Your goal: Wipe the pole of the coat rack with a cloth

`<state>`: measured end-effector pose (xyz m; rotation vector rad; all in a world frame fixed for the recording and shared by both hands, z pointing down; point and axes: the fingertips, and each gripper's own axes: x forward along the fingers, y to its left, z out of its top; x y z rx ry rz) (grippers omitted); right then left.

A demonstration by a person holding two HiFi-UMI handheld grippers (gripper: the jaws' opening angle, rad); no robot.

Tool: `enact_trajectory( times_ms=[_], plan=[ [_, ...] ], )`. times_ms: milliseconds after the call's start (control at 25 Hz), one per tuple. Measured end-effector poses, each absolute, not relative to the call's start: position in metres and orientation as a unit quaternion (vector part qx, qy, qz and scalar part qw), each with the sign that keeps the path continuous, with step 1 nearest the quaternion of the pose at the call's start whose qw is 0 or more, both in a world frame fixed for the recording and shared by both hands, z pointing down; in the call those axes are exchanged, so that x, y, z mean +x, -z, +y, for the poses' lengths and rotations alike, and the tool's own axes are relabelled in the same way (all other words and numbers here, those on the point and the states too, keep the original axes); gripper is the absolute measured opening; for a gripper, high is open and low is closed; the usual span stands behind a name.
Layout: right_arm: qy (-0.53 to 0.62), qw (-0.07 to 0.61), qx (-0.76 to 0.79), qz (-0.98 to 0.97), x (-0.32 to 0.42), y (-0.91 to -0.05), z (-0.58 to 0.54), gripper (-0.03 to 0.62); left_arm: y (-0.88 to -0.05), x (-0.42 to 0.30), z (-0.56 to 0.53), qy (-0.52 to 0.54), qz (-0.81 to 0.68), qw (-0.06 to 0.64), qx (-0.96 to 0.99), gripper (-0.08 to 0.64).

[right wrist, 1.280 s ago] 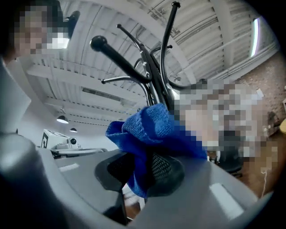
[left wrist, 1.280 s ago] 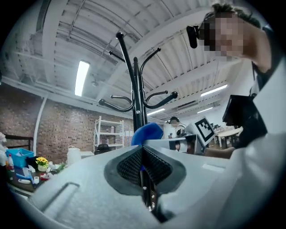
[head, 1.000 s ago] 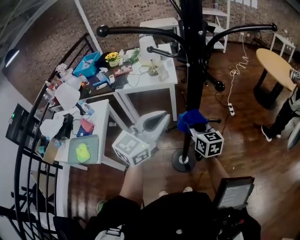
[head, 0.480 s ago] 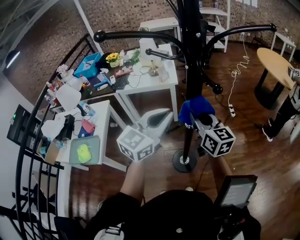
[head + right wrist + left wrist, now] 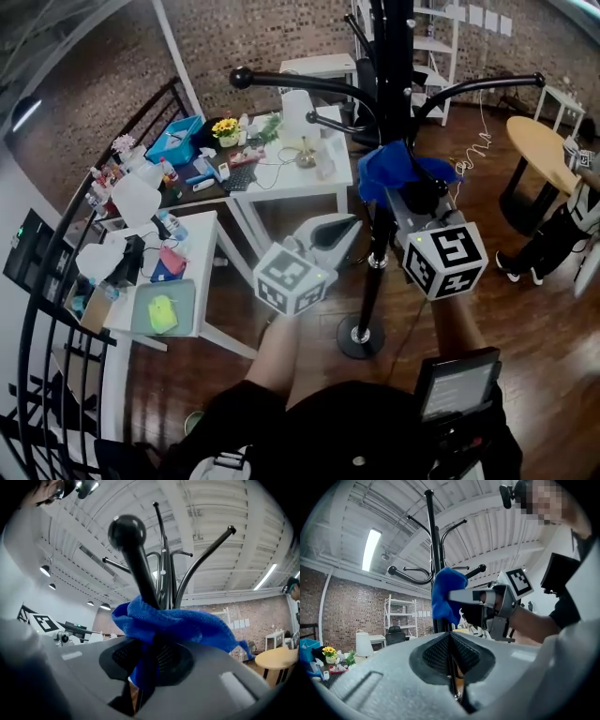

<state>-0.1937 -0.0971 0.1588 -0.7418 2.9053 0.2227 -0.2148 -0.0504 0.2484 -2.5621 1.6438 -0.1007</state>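
While right gripper (image 5: pixel 146 666) clamps blue cloth (image 5: pixel 180 625) against coat rack pole (image 5: pixel 378 272), left gripper (image 5: pixel 451 660) hangs near pole, jaws together, empty.

From the head: looks steeply down past the left gripper (image 5: pixel 345 227) and right gripper (image 5: pixel 398 187) onto the coat rack pole (image 5: pixel 372 295) and wooden floor (image 5: pixel 525 319). From the left gripper: tilts upward along its closed jaws toward the ceiling (image 5: pixel 393 522), near the blue cloth (image 5: pixel 446 595). From the right gripper: faces upward too, very close behind the blue cloth. Overlaps on the coat rack pole and blue cloth in all three views.
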Motion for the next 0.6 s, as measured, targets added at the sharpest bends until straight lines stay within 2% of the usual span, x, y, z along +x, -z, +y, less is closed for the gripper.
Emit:
enact_trajectory(
  times_ms=[120, 240, 600],
  plan=[
    [-0.084, 0.066, -0.253, 0.962, -0.192, -0.154, -0.098, 0.071, -0.250, -0.209, -0.054, 0.056, 0.541, 0.056, -0.837, 0.002],
    [-0.065, 0.047, -0.248, 0.965, -0.197, -0.185, -0.099, 0.071, -0.255, -0.205, -0.056, 0.067, 0.536, 0.056, -0.840, 0.002],
    [0.064, -0.121, -0.252, 0.958, -0.198, -0.432, -0.104, 0.069, -0.282, -0.214, -0.059, 0.093, 0.538, 0.028, -0.837, 0.002]
  ],
)
